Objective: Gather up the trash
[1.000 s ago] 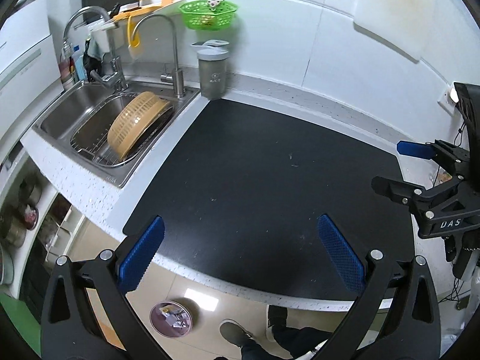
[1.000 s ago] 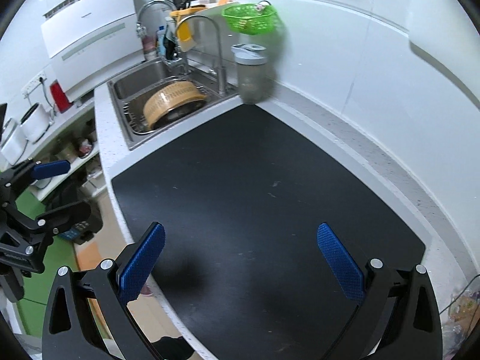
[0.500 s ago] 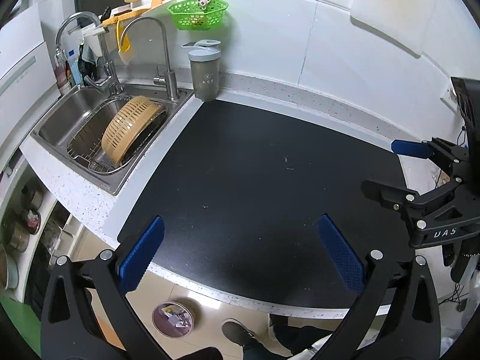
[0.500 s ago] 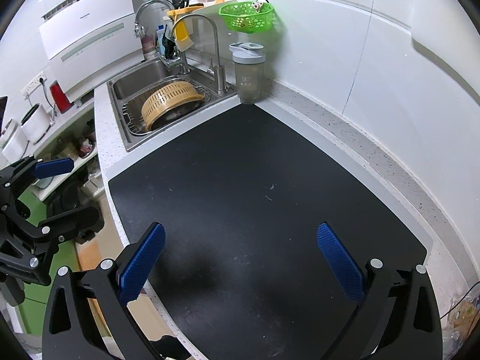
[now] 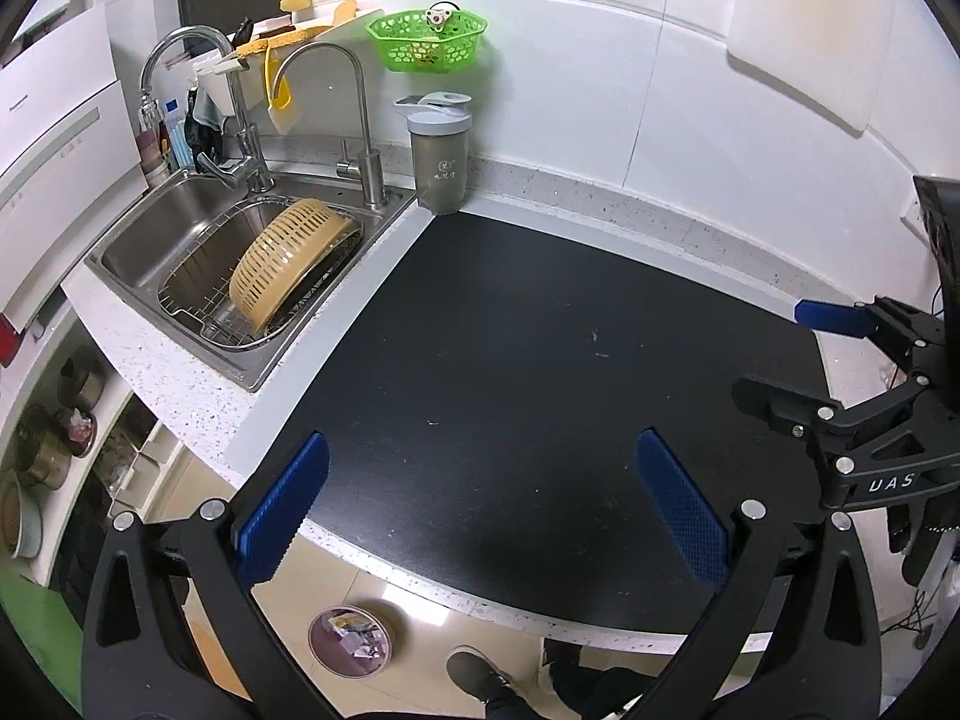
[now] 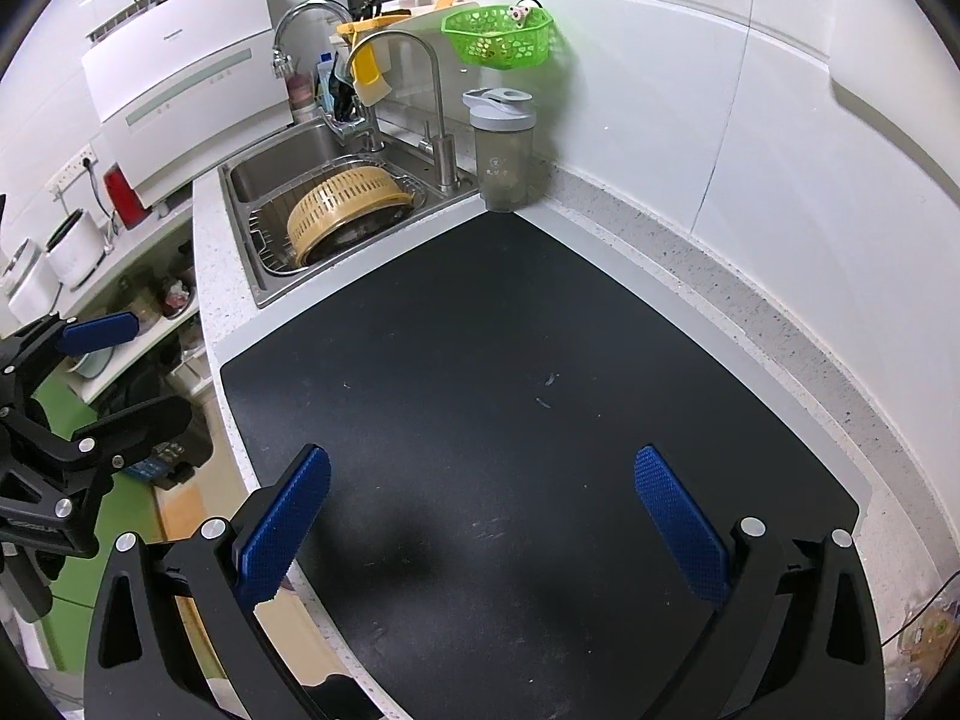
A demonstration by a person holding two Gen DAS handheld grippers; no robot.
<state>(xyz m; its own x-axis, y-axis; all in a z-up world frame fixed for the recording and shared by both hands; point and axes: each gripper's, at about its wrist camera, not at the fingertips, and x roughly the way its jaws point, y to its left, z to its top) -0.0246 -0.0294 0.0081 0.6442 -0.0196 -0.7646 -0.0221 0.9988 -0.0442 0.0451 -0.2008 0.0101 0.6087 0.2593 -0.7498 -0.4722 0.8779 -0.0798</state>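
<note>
Left wrist view: the left gripper hangs above the front edge of the black mat, jaws spread wide and holding nothing; the right gripper shows at the right margin, likewise spread and empty; over the last second this camera has drawn back and up, so the sink with its yellow colander and the grey shaker bottle sit smaller and more of the floor shows; down there a round pink bin holds scraps of trash, near a shoe; the mat itself carries only a few pale specks, too small to identify.

Right wrist view: the right gripper is poised over the mat, fingers far apart with nothing between them; the left gripper is visible at the left edge, off the counter; the scene has widened slightly here too, suggesting a pull-back.

Judged from this, the collecting looks essentially finished: the trash lies in the bin on the floor and the retreat reads as a closing move rather than a new reach.
</note>
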